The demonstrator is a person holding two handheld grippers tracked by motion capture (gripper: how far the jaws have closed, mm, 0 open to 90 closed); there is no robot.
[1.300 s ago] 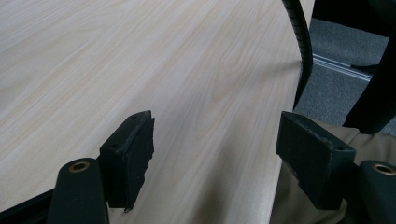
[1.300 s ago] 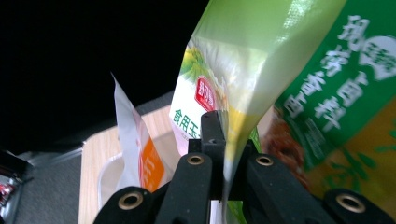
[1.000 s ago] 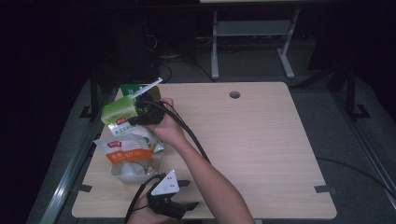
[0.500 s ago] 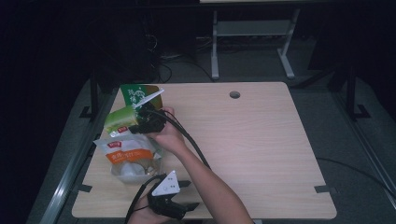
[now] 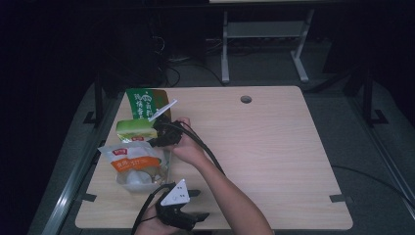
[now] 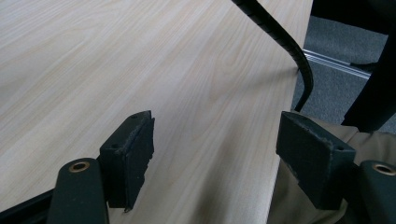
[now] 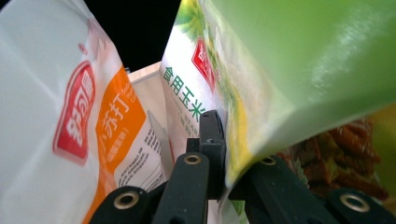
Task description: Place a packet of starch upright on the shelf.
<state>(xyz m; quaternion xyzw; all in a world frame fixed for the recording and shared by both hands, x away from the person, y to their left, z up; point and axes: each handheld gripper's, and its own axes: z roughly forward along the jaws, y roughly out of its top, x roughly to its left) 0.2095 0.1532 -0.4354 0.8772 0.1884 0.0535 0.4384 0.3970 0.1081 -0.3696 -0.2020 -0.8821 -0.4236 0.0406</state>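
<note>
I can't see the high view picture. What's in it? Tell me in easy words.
A person's right hand-held gripper pinches a light green bag at the left side of a wooden table. A white and orange bag lies nearer, a dark green packet farther back, and the left hand-held gripper rests at the near edge.

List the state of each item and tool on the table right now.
Right tool: shut on the light green bag's edge.
Light green bag: sealed, gripped, beside the orange-and-white bag.
Orange-and-white bag: sealed, lying on the table.
Dark green bag: lying flat.
Left tool: open, holding nothing.
</note>
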